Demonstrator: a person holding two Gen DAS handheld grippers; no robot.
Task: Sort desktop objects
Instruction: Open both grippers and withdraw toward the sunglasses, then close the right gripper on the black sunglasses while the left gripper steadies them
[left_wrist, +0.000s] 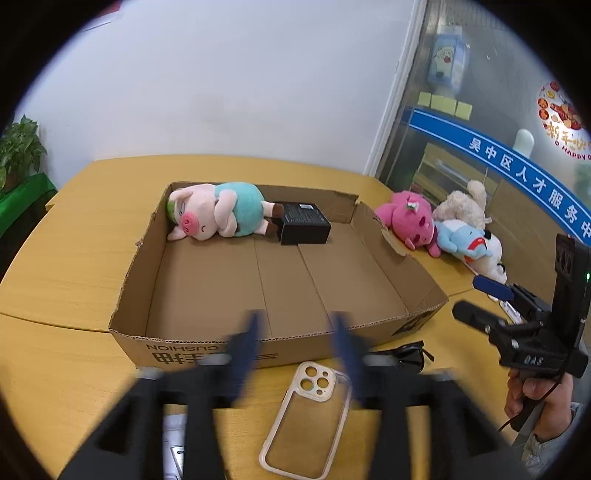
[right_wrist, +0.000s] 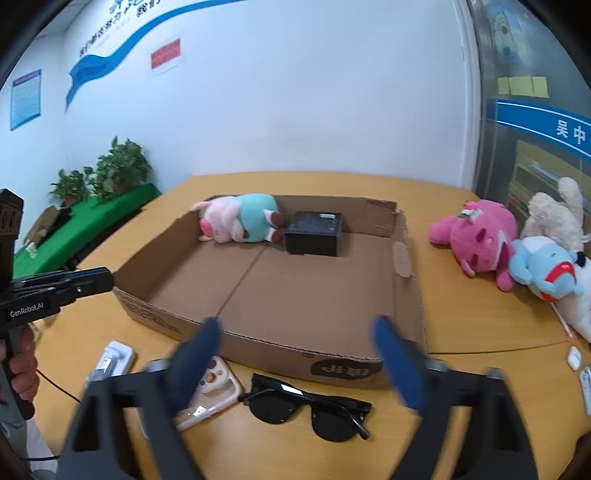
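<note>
A shallow cardboard box (left_wrist: 207, 336) (right_wrist: 266, 350) sits mid-table and holds a pink pig plush (left_wrist: 218, 212) (right_wrist: 240, 218) and a black box (left_wrist: 303, 222) (right_wrist: 314, 232). In front of it lie a clear phone case (left_wrist: 308, 421) (right_wrist: 218, 387) and black sunglasses (right_wrist: 310, 406) (left_wrist: 410, 352). My left gripper (left_wrist: 297, 347) is open and empty above the phone case. My right gripper (right_wrist: 299, 362) is open and empty above the sunglasses. A pink plush (left_wrist: 410, 218) (right_wrist: 476, 236), a blue plush (left_wrist: 461, 240) (right_wrist: 543, 269) and a cream plush (right_wrist: 557, 214) lie to the right of the box.
A white item (right_wrist: 112, 360) lies left of the phone case. White earbuds (right_wrist: 574, 358) lie at the right table edge. Potted plants (right_wrist: 110, 170) stand on a green surface beyond the table's left side. A glass partition (left_wrist: 480, 122) is at the right.
</note>
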